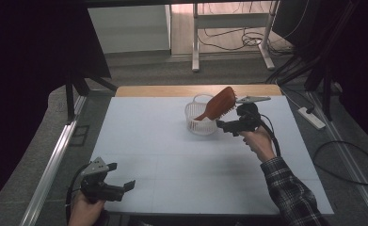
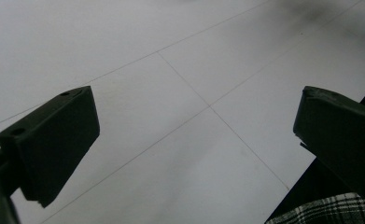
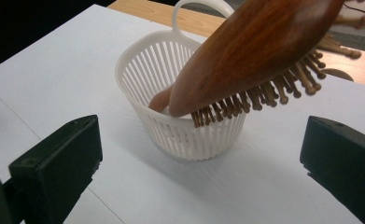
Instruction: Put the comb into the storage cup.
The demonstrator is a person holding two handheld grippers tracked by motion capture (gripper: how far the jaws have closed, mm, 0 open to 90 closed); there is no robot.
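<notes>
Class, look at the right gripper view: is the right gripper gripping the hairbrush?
No. The right gripper is open, while the hairbrush leans in the basket.

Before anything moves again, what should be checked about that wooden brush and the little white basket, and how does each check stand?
1. Hairbrush handle inside the basket: ok, handle end is in, head leans out over the rim.
2. Basket upright on the table: ok.
3. Right tongs let go of the brush: ok, jaws open and apart from it.
4. Brush resting stably: cannot tell; it tilts steeply on the rim.
5. Left tongs out of the way: ok, open, near the table's front edge.
</notes>
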